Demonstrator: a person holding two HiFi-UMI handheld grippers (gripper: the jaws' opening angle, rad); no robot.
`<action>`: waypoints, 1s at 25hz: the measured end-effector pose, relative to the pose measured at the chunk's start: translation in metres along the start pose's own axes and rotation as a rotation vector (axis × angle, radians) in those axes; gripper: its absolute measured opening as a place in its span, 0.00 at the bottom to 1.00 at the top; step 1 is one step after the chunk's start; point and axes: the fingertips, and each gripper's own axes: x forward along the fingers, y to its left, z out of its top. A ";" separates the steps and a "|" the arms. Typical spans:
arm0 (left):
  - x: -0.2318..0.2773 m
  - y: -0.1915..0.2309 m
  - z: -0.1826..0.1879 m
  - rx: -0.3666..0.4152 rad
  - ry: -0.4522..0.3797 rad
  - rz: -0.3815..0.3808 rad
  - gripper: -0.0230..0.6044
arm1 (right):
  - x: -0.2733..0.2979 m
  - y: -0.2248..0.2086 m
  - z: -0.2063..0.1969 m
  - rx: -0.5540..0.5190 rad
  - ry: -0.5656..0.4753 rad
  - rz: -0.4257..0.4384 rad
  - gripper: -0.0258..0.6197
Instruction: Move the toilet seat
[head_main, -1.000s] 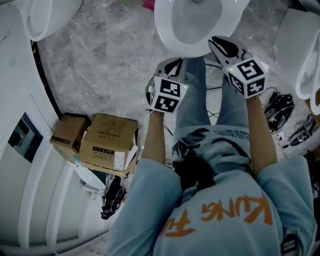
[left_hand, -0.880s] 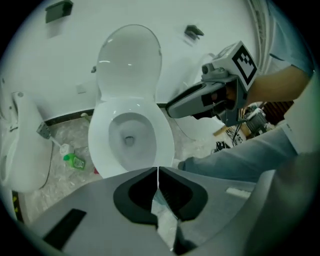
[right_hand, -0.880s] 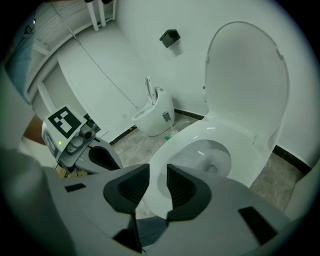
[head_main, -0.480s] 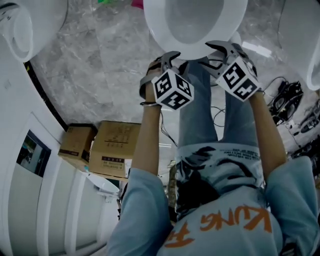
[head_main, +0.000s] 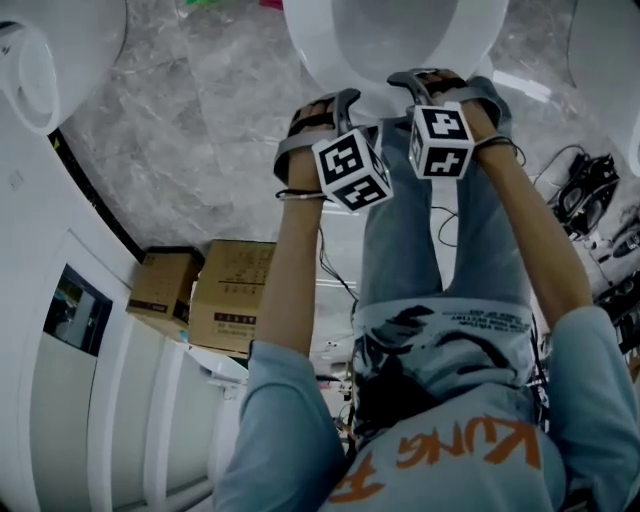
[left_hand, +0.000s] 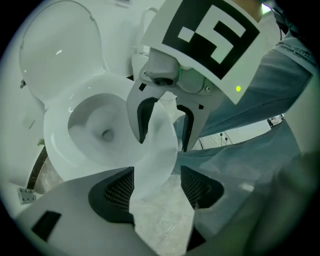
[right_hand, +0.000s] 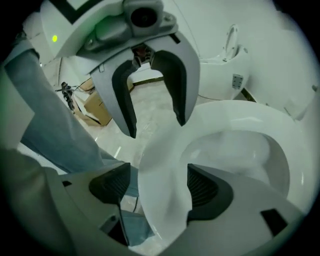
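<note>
A white toilet (head_main: 390, 40) stands in front of me, its lid (left_hand: 60, 50) raised behind the bowl (left_hand: 100, 130). The front of the white seat ring (right_hand: 165, 165) lies between the jaws of both grippers. My left gripper (head_main: 338, 100) is at the front rim, slightly left; its jaws are opening, and its pads (left_hand: 117, 192) stand a little off the ring. My right gripper (head_main: 412, 80) is close beside it on the right. Its jaws are also opening around the ring, with its pads (right_hand: 205, 192) not pressing. Each gripper shows in the other's view, the right gripper (left_hand: 165, 120) and the left gripper (right_hand: 150, 100).
Two cardboard boxes (head_main: 235, 290) sit on the marble floor to my left. Another white fixture (head_main: 50, 50) stands at the far left and more at the right edge. Cables and dark gear (head_main: 590, 200) lie on the floor at the right. My jeans-clad legs (head_main: 420, 230) are under the grippers.
Both grippers have come closer together at the toilet's front rim. Their jaws, shut a second ago, have spread apart around the seat ring.
</note>
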 end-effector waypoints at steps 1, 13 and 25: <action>0.002 -0.001 -0.002 0.008 0.001 -0.002 0.48 | 0.006 0.000 -0.001 -0.028 0.025 0.008 0.60; -0.003 0.006 -0.005 0.034 -0.009 0.010 0.50 | 0.043 -0.004 -0.021 -0.098 0.223 0.031 0.57; -0.023 0.011 0.000 0.244 0.029 0.110 0.57 | -0.002 0.011 -0.004 -0.074 0.177 0.136 0.56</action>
